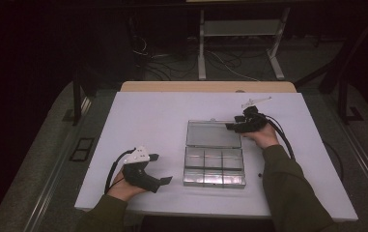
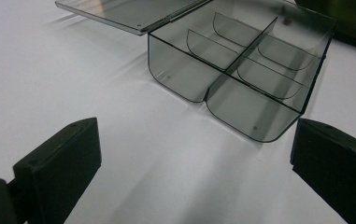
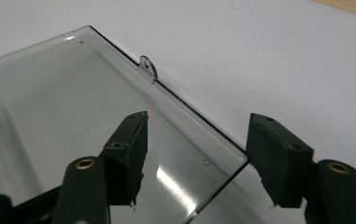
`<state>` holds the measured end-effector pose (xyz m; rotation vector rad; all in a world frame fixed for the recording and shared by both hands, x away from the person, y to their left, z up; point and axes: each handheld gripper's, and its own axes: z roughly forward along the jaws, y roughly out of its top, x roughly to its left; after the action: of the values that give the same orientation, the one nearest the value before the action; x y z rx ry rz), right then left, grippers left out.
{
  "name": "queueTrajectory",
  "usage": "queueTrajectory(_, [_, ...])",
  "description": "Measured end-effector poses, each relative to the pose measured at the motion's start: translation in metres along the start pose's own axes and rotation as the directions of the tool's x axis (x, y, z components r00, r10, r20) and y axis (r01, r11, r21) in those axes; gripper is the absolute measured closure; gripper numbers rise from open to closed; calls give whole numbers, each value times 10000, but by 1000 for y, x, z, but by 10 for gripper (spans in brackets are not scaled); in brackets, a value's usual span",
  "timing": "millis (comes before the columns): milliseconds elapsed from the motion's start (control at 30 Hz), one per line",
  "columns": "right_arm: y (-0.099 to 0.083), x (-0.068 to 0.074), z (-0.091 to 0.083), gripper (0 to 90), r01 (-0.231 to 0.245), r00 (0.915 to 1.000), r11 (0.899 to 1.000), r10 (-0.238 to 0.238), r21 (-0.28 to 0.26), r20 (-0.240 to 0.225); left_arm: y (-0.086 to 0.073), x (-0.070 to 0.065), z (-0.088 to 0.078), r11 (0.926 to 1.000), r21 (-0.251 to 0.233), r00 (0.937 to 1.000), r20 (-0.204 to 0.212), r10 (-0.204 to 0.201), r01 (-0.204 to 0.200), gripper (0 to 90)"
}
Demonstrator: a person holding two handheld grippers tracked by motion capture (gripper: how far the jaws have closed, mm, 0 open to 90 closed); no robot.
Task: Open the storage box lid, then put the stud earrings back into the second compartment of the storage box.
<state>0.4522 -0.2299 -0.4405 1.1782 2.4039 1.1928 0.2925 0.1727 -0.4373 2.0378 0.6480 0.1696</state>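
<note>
A clear plastic compartment box point(image 1: 214, 166) stands in the middle of the white table, its lid point(image 1: 213, 134) swung open and lying flat on the far side. The compartments look empty in the left gripper view, where the box point(image 2: 241, 65) sits ahead of the jaws. My left gripper point(image 1: 162, 168) rests to the left of the box, jaws wide apart and nothing between them point(image 2: 189, 154). My right gripper point(image 1: 232, 124) is at the lid's far right corner. Its jaws point(image 3: 199, 119) straddle that corner of the lid point(image 3: 49, 107) without pressing on it. A small latch tab point(image 3: 147, 67) sits on the lid's edge.
The white table top point(image 1: 148, 116) is bare to the left of the box and behind it. A small dark speck point(image 1: 259, 175) lies just right of the box. Beyond the table's far edge are a metal stand point(image 1: 239, 29) and cables on the floor.
</note>
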Motion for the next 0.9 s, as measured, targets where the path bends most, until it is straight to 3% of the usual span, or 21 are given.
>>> queueTrajectory(33, [0, 1, 1, 443, 256, 9996, 9996, -257, 148, 69, 0, 0, 0, 10000, 3, 10000, 5, 14, -14, 9])
queueTrajectory(100, [0, 5, 3, 435, 433, 9988, 9988, -428, 209, -245, 0, 0, 0, 10000, -1, 10000, 2, 16, -16, 9])
queueTrajectory(167, [2, 8, 4, 433, 546, 9985, 9983, -545, 180, -106, 0, 0, 0, 10000, -1, 10000, -5, 17, -17, 9])
queueTrajectory(900, [13, 19, -28, 375, 629, 9973, 9976, -639, -299, -351, 0, 1, 0, 10000, -5, 10000, -17, 24, -24, 9])
